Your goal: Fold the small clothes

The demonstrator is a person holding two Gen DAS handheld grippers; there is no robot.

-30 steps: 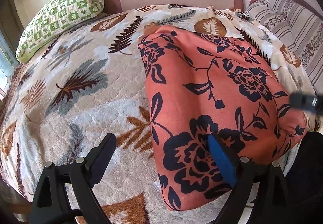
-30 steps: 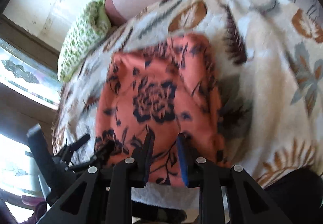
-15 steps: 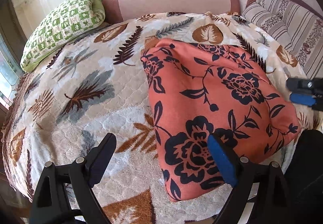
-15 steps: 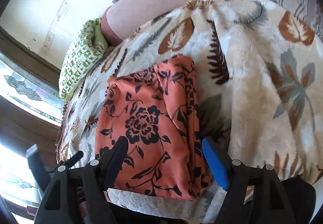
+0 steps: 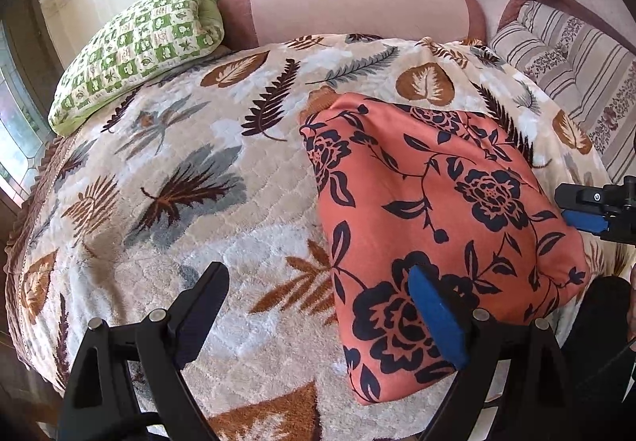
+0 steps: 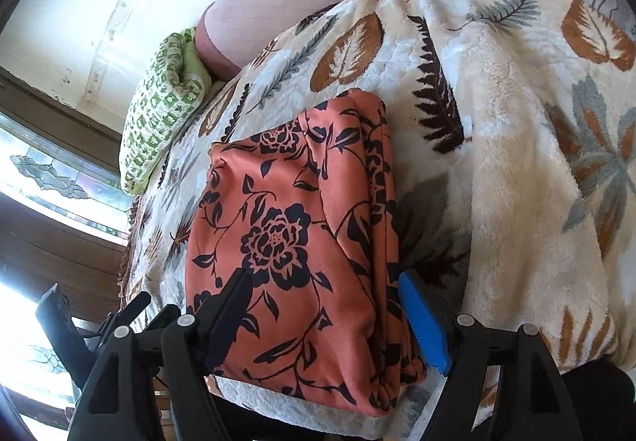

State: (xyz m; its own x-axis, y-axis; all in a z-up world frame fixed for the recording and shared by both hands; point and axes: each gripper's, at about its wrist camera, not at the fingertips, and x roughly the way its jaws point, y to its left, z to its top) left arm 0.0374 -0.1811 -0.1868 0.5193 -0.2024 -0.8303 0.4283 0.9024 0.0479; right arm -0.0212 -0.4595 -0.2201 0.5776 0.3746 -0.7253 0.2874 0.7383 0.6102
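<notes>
On the bed near its front edge, the orange cloth (image 5: 433, 218) is lying folded into a neat block on the leaf blanket (image 5: 190, 178), apparently finished. Both grippers are hanging above it with fingers spread wide, gripping nothing: left gripper (image 5: 318, 318) over its near corner, right gripper (image 6: 324, 316) straddling its layered edge. A green pillow (image 5: 139, 47) is sitting well apart, blocking nothing.

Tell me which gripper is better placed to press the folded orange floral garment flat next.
Right. The right gripper hangs open directly over the orange floral garment, near its layered edge. The left gripper is open mostly over bare blanket.
</notes>
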